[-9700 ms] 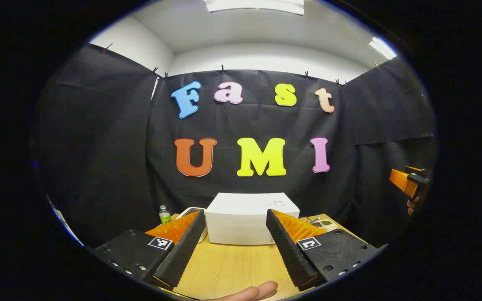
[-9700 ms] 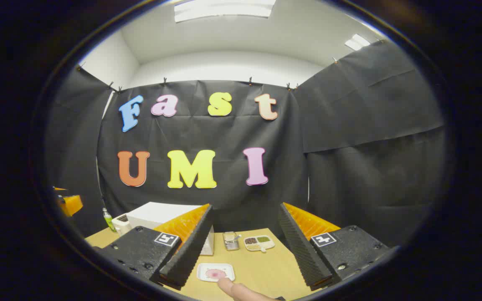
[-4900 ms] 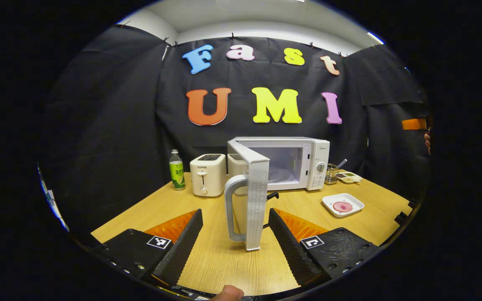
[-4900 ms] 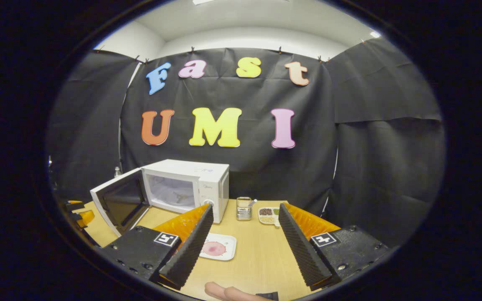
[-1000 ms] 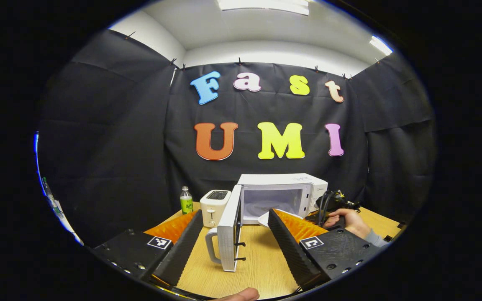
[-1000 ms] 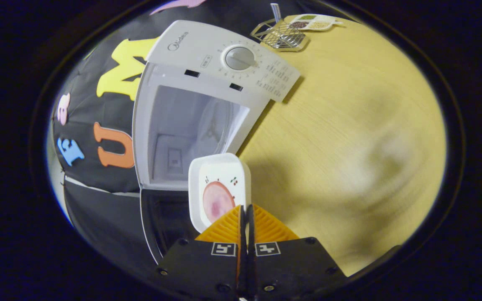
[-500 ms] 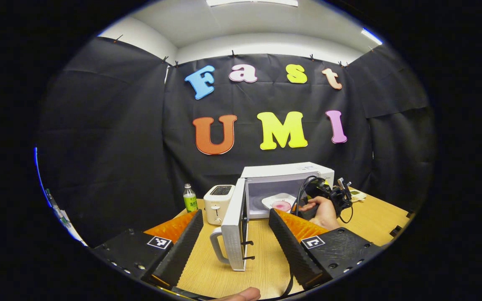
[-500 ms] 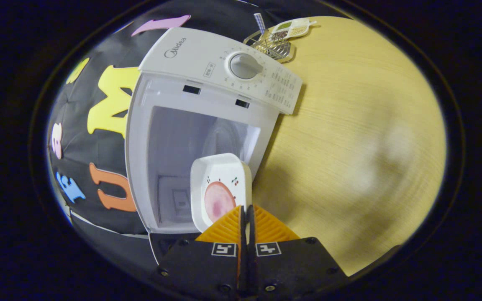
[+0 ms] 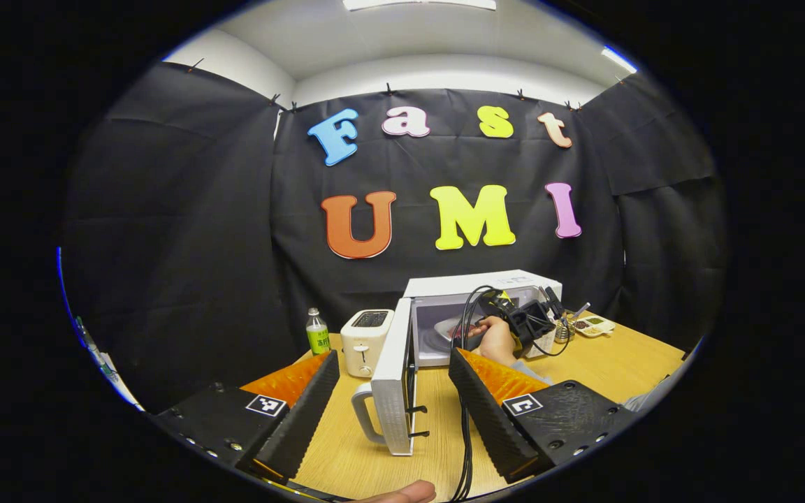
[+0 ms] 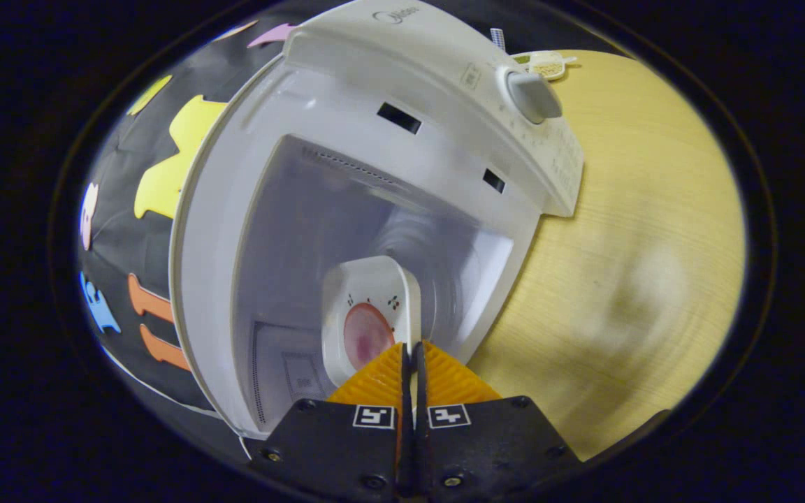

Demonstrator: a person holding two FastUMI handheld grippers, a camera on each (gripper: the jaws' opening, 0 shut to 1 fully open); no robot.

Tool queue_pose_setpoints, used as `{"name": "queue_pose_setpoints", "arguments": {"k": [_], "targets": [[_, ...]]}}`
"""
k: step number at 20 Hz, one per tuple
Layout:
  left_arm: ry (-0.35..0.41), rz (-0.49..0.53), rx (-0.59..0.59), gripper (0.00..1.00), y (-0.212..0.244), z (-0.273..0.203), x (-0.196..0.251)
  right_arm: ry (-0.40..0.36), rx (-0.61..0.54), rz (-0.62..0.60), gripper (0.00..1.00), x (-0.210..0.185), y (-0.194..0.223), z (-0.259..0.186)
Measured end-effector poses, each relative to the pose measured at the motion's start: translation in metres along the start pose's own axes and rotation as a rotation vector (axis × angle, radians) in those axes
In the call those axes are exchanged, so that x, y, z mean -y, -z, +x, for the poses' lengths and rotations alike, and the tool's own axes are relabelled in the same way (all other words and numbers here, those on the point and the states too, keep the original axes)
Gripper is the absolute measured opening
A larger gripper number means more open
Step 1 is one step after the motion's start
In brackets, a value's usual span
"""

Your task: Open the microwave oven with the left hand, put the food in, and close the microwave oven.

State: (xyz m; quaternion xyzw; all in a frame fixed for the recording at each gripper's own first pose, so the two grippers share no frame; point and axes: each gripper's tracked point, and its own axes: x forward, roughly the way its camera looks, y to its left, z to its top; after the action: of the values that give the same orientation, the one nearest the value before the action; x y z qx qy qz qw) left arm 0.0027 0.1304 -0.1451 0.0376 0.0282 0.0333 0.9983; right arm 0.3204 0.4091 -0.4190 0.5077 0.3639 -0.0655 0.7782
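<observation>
microwave oven (image 9: 483,314), white, at the back of the wooden table (image 9: 626,356), with its door (image 9: 394,381) swung out toward the left gripper view, hinge side to the left, so the cavity mouth is free on the side from which the food comes. the left gripper (image 9: 392,409) hangs in front of the door with jaws spread wide, gripping nothing; the door's edge and handle stand between its fingers farther off, and contact cannot be confirmed. this position seems chosen to keep the gripper near the handle for the closing step. right gripper (image 10: 409,363): jaws pressed together on the near rim of the food dish (image 10: 371,325), a white square dish with a pink round item on it. the view is rolled, which suggests the gripper is turned on its side so the thin rim is pinched while the dish stays level. the dish is at the cavity opening, apparently partly inside; whether it rests on the floor cannot be told. in the left gripper view the hand (image 9: 497,339) holding the right gripper reaches into the opening. beside the oven stand a toaster (image 9: 366,332) and a green bottle (image 9: 317,332), clear of the door's swing. judged stage: door open, food being placed, closing not yet done.
</observation>
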Motion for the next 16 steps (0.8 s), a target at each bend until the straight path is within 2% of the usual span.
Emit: {"name": "queue_pose_setpoints", "arguments": {"k": [5, 16], "targets": [[0.004, -0.058, -0.026, 0.97, 0.006, 0.005, 0.000, 0.012, 0.012, -0.034, 0.05, 0.002, 0.002, 0.013], [0.004, -0.076, -0.043, 0.96, 0.017, 0.010, 0.002, 0.029, 0.028, -0.125, 0.07, 0.012, -0.003, 0.039]]}}
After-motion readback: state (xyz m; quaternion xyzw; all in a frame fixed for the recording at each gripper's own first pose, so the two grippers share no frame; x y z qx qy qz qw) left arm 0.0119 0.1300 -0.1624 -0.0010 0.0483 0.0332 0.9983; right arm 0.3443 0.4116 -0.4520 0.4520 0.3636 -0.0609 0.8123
